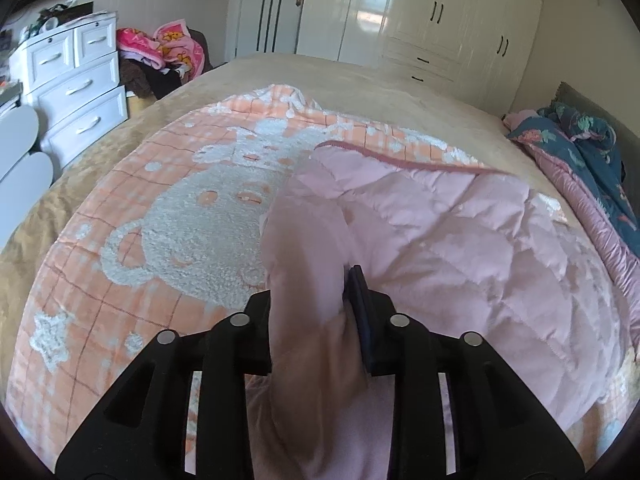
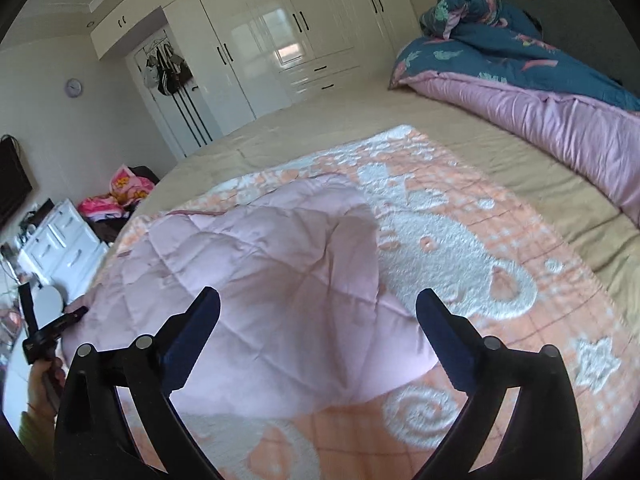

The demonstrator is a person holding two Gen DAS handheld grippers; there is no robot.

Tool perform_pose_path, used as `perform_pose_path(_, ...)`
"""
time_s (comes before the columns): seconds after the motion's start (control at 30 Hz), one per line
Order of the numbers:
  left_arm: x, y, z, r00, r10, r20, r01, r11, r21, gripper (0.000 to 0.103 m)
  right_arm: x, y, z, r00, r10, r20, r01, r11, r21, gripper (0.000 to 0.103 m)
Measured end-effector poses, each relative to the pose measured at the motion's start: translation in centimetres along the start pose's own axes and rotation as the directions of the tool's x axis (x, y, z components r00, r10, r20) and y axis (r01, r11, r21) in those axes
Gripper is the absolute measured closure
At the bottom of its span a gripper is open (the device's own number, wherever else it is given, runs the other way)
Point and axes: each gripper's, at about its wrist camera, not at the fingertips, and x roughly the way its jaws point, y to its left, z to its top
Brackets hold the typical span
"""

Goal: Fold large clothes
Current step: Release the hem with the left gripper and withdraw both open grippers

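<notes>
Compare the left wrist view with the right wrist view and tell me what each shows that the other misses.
Only the left wrist view shows the left tool shut on a fold of the pink quilted garment. Only the right wrist view shows the right tool open above that garment, a wall clock, and the person's hand. Both show the orange bear blanket, white wardrobe, white drawers and blue floral duvet.

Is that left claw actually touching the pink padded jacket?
Touching. The left wrist view shows the left gripper shut on a bunched fold of the pink quilted jacket, fabric squeezed between its fingers. The right gripper is open above it.
</notes>
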Motion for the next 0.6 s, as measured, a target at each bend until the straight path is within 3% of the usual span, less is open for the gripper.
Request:
perform_pose_path(0.03, -0.3, -0.1, 0.1, 1.0, 0.0, 0.002, 0.0, 1.0, -0.001, 0.079, -0.3, 0.1, 0.0, 1.0, -0.002, 0.011, 0.002, 1.0, -0.001, 0.005)
perform_pose_path(0.1, -1.3, -0.1, 0.1, 1.0, -0.008, 0.012, 0.008, 1.0, -0.017, 0.063, -1.0, 0.4, 0.0, 0.999, -0.009, 0.031, 0.01, 1.0, -0.014, 0.005)
perform_pose_path(0.33, -6.0, -1.0, 0.4, 0.995, -0.032, 0.097, 0.036, 0.998, -0.045, 0.025, -3.1, 1.4, -0.2, 0.998, 0.026, 0.055, -0.024, 0.999, -0.032, 0.004)
perform_pose_path(0.4, -7.6, -1.9, 0.5, 0.992, -0.028, 0.125, 0.03, 0.999, -0.021, 0.009, -3.7, 1.8, -0.3, 0.997, 0.033, 0.063, -0.031, 0.999, -0.04, 0.004)
perform_pose_path(0.6, -10.9, -4.0, 0.1, 0.986, -0.045, 0.16, 0.039, 0.998, 0.041, 0.009, -5.3, 2.3, -0.6, 0.995, 0.04, 0.09, -0.036, 0.998, -0.044, 0.004)
